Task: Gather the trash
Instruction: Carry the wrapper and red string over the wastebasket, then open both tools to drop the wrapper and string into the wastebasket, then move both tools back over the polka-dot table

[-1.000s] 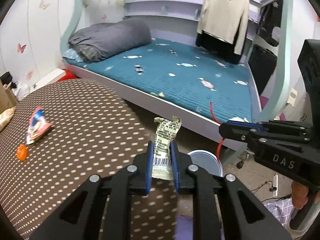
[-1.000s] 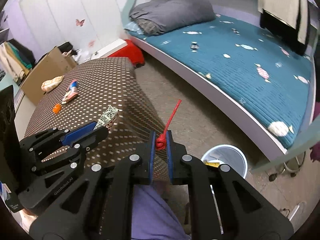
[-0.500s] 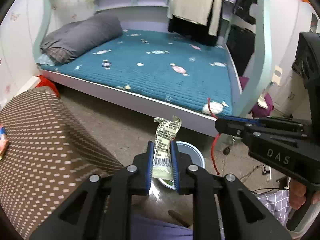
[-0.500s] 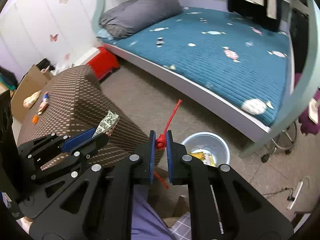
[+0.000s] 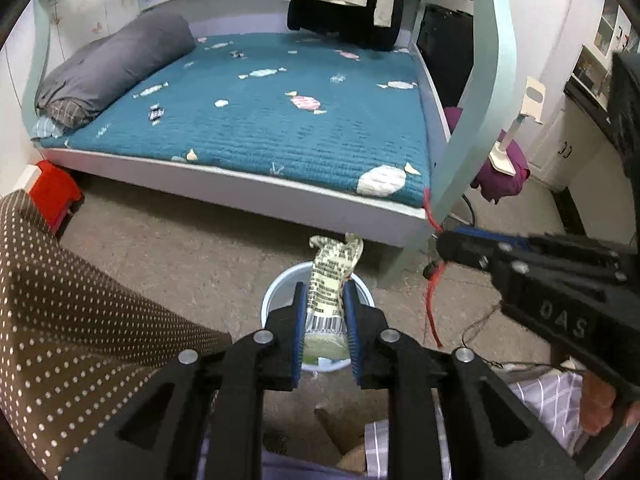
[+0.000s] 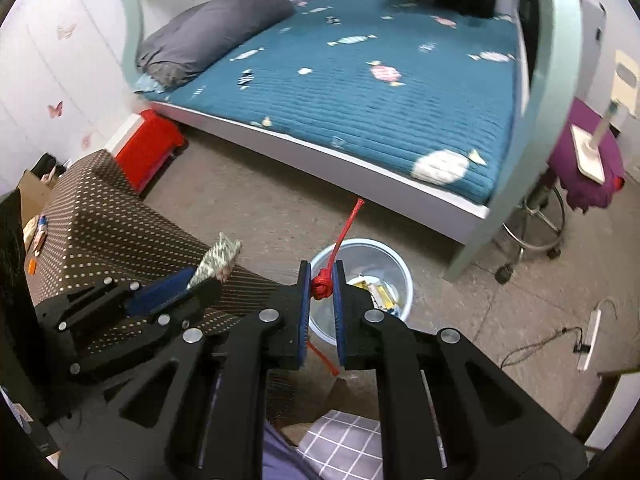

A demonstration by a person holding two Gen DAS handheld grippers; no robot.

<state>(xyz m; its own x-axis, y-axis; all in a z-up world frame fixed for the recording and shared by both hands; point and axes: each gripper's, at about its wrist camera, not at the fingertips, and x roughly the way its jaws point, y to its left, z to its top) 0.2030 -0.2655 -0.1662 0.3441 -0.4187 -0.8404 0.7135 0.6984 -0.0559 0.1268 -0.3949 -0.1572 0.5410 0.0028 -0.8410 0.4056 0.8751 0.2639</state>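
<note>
**Both tongs loaded and parked over the bin**

So the left tongs (image 5: 324,320) have a crumpled snack wrapper (image 5: 330,280) standing up between the blue pads, barcode end down near the base. The jaws have just been easing apart a bit, but the wrapper is still sitting between them and looks pinched, not falling. Straight behind it, down on the floor, is the pale blue trash bin (image 5: 276,300), so the wrapper hangs right above the rim.

The right tongs (image 6: 321,286) are squeezed together on the knot of a red cord (image 6: 320,286); one end pokes up past the tips and the other trails out underneath. From that view the bin (image 6: 400,280) shows some yellow scraps already inside, and the cord sits over its near-left edge.

Off to the left is the desk (image 6: 104,224) with its brown dotted cloth, a few more bits of litter on the far end. Behind everything is the bed (image 5: 280,128) with a teal candy-print cover and a grey rolled duvet (image 5: 116,68)
</note>
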